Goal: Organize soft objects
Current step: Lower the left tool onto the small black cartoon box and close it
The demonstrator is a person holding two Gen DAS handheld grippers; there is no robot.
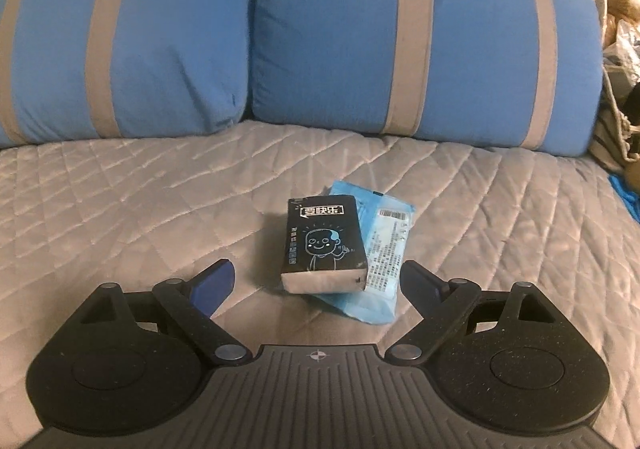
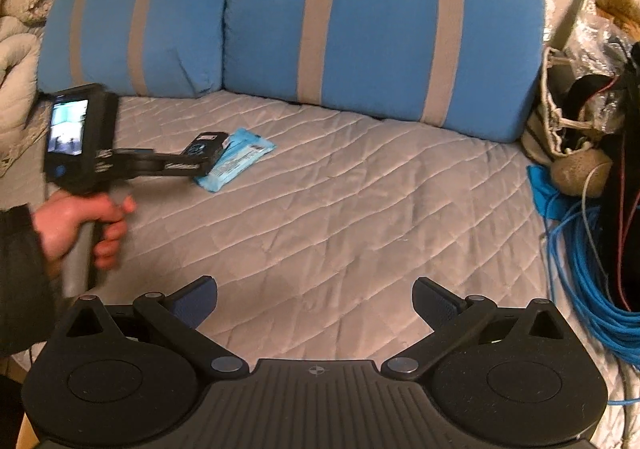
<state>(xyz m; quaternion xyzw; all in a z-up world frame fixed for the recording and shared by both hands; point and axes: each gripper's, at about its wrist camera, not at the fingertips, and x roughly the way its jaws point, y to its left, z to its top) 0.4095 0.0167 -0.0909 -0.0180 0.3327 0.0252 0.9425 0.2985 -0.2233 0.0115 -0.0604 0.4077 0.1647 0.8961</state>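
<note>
Black tissue pack (image 1: 322,245) lies on the quilted bed (image 1: 120,201), stacked partly over a blue wipes packet (image 1: 380,249), which sticks out to its right and near side. Key relation: both lie dead ahead of the left gripper (image 1: 316,281), in the gap line between its fingers (image 1: 214,283), just beyond the tips. Black pack's long axis runs roughly along the gripper's forward direction, slightly tilted, so its short width faces the finger gap; fingers are spread wide and hold nothing, neither pad touching the pack. Near end of the pack sits between the fingertips or just past them; hard to tell exactly with fisheye. Right-wrist view confirms it: left gripper (image 2: 202,165), held by the left hand (image 2: 80,225), reaches to the near-left edge of the black tissue pack (image 2: 206,145) and blue wipes packet (image 2: 236,161); whether it touches can't be told. Right gripper (image 2: 316,301) is well apart from both packs, fingers also spread and empty, over bare quilt. So left is clearly the nearer arm. Judgement: next move likely a short push forward and close across the black pack's width; risk is catching the blue packet underneath too, since the right finger lines up with its edge. Two blue striped pillows (image 1: 320,33) stand behind, at the head of the bed.
</note>
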